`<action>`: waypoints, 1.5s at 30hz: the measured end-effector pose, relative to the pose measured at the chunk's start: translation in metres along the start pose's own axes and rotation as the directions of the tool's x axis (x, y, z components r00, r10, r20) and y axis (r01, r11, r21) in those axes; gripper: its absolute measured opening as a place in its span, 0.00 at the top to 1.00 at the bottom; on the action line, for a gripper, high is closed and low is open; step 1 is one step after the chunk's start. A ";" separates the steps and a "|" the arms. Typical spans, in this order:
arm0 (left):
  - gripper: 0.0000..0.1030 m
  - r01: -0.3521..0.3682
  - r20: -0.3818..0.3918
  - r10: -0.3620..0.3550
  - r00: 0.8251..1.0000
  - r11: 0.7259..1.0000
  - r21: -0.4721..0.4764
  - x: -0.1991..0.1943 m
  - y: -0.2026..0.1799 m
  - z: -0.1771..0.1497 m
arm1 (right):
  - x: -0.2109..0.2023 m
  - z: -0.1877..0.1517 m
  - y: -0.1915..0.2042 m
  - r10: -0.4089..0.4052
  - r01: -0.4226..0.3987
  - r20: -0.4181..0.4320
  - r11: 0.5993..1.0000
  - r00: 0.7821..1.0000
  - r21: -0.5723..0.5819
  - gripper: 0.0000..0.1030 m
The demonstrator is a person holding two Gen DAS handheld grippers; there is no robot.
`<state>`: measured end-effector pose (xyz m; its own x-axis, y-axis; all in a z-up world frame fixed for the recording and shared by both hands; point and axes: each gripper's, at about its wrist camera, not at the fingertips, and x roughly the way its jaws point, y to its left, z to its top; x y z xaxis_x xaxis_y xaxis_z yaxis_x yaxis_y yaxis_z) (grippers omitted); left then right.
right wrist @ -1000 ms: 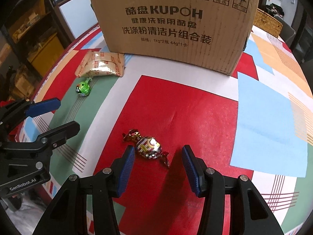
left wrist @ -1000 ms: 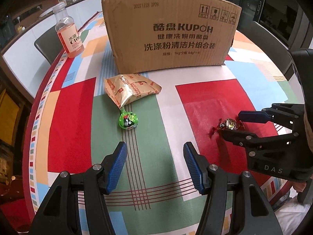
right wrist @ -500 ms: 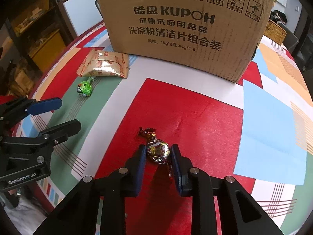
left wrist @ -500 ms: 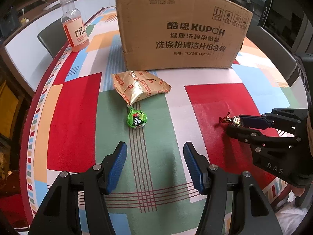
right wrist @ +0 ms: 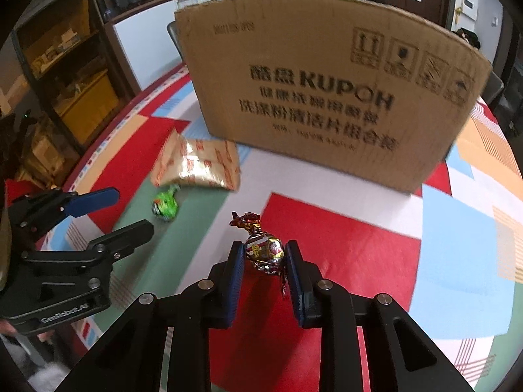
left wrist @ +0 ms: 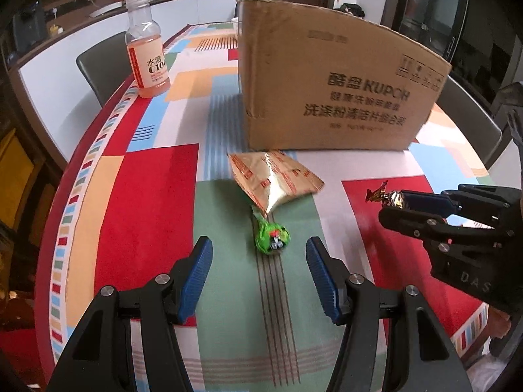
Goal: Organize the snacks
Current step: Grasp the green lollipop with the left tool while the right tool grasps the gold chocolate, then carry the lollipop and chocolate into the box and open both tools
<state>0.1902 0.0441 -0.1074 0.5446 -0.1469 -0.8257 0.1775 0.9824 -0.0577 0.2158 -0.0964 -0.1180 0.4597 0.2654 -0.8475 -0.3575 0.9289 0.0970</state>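
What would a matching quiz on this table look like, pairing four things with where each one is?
Things:
1. foil-wrapped gold and red candy
2. round green wrapped candy
3. gold and red snack packet
4. clear plastic bottle of pink drink

Places:
A. standing near the table's left edge
B. lying just in front of the brown cardboard box
C. clamped in the right gripper
D. on the green stripe ahead of the open left gripper

Pairs: 1-C, 2-D, 3-B, 4-A

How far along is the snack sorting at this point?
Nothing visibly stored yet; the inside of the cardboard box is hidden. In hand: the right tool is shut on the foil-wrapped candy, lifted off the tablecloth. Left: the green candy between the open left tool's fingers, and the gold packet by the box.
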 end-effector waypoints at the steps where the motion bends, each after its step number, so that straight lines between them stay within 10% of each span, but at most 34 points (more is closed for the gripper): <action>1: 0.43 0.003 0.000 -0.003 1.000 1.000 -0.004 0.003 0.001 0.001 | 0.001 0.003 0.001 0.004 -0.004 0.004 1.000 1.000 0.000 0.74; 15: 0.74 0.020 -0.052 -0.020 0.998 1.000 0.007 0.039 -0.008 0.007 | 0.007 0.009 -0.006 0.019 -0.019 0.001 0.999 1.000 0.039 0.74; 45: 0.75 0.027 0.151 -0.029 0.988 1.000 0.014 -0.063 -0.014 0.012 | -0.059 0.014 -0.003 0.048 -0.055 0.148 0.998 0.988 0.041 0.74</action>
<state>0.1633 0.0381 -0.0477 0.6570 -0.1908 -0.7293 0.2036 0.9764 -0.0721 0.2012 -0.1118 -0.0610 0.5568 0.3452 -0.7556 -0.3485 0.9227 0.1647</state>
